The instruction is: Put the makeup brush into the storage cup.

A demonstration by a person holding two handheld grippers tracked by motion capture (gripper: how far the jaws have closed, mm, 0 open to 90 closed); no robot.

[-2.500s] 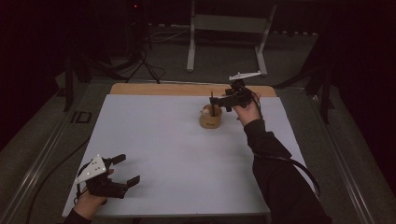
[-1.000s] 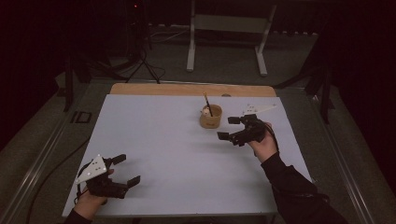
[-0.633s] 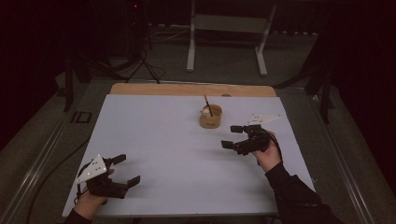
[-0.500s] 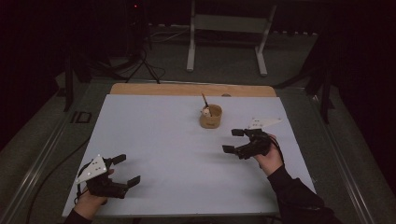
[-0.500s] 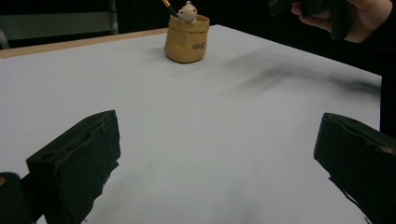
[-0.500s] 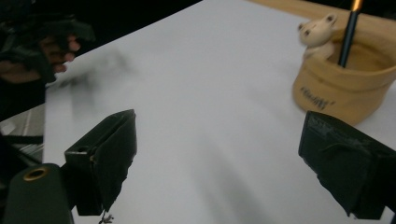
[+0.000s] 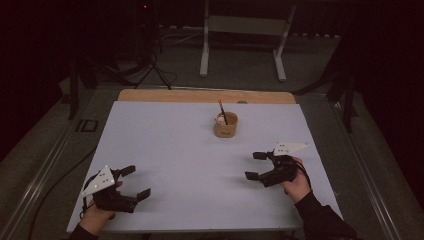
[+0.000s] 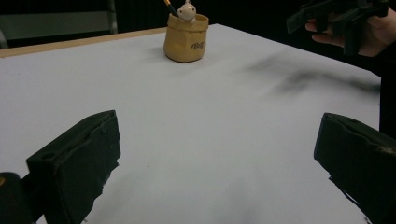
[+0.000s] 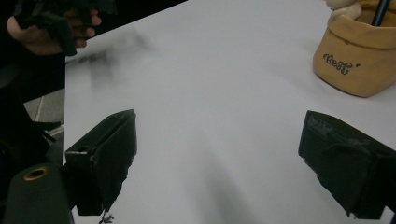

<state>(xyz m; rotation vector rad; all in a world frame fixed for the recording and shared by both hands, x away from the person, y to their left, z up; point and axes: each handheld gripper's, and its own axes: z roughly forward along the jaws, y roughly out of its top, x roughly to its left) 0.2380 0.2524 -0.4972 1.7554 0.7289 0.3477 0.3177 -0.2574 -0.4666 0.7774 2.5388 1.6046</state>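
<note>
A small tan sack-shaped holder (image 7: 225, 125) stands on the white table (image 7: 175, 140) toward the back, right of centre, with a dark pen and a small white figure sticking out of it. It shows as the tan holder (image 8: 186, 36) in the left gripper view and the tan holder (image 9: 356, 56) at the top right of the right gripper view. My left gripper (image 7: 135, 182) rests open at the front left, nothing between its jaws. My right gripper (image 7: 256, 165) is held open over the front right, well short of the holder.
A wooden strip (image 7: 205, 96) runs along the table's far edge. Behind it stands a grey metal frame (image 7: 240, 30) on a dark floor, with a tripod and cables at the back left. A broad bare stretch of table lies between the two grippers.
My right gripper has drawn back from the holder toward the front right of the table, open, leaving the pen in the holder. The left gripper has stayed put.
</note>
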